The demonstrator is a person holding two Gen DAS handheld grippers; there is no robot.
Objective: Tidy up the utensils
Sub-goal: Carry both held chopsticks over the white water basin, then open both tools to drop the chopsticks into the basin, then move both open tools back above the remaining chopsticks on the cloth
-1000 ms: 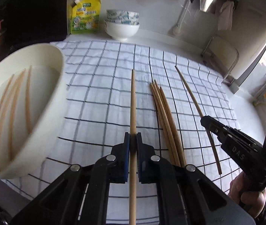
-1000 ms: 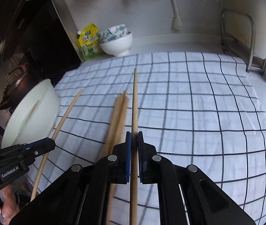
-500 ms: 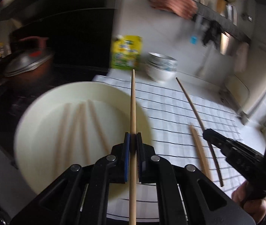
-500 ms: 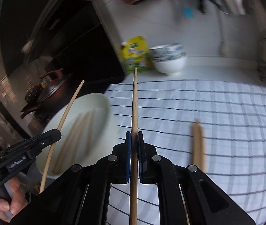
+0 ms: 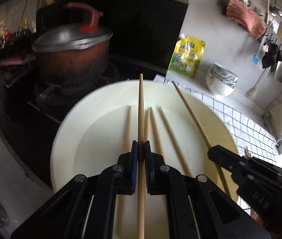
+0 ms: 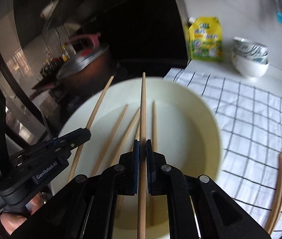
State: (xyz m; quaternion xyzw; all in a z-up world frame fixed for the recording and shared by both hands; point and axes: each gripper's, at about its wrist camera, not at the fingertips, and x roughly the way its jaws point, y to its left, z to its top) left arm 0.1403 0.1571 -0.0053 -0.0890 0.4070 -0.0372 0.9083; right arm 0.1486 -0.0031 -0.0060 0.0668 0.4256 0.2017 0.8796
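A cream bowl (image 5: 65,123) fills the middle of the left wrist view, with three wooden chopsticks (image 5: 128,127) lying in it. My left gripper (image 5: 141,149) is shut on one chopstick (image 5: 141,103), which points forward above the bowl. My right gripper (image 5: 213,151) comes in from the right, shut on a second chopstick (image 5: 188,107), also above the bowl. In the right wrist view, the right gripper (image 6: 142,147) clamps its chopstick (image 6: 143,103) over the bowl (image 6: 200,119). The left gripper (image 6: 85,133) holds its chopstick (image 6: 99,103) near the bowl's left rim.
A lidded brown pot (image 5: 71,47) stands on the dark stove behind the bowl. On the counter at the back are a yellow pouch (image 5: 188,55) and stacked bowls (image 5: 222,81). Right of the bowl, a checked cloth (image 6: 250,119) carries a few loose chopsticks (image 6: 280,179).
Both grippers have swung left, from over the checked cloth to over the bowl, each still clamping its chopstick. The loose chopsticks stay behind on the cloth.
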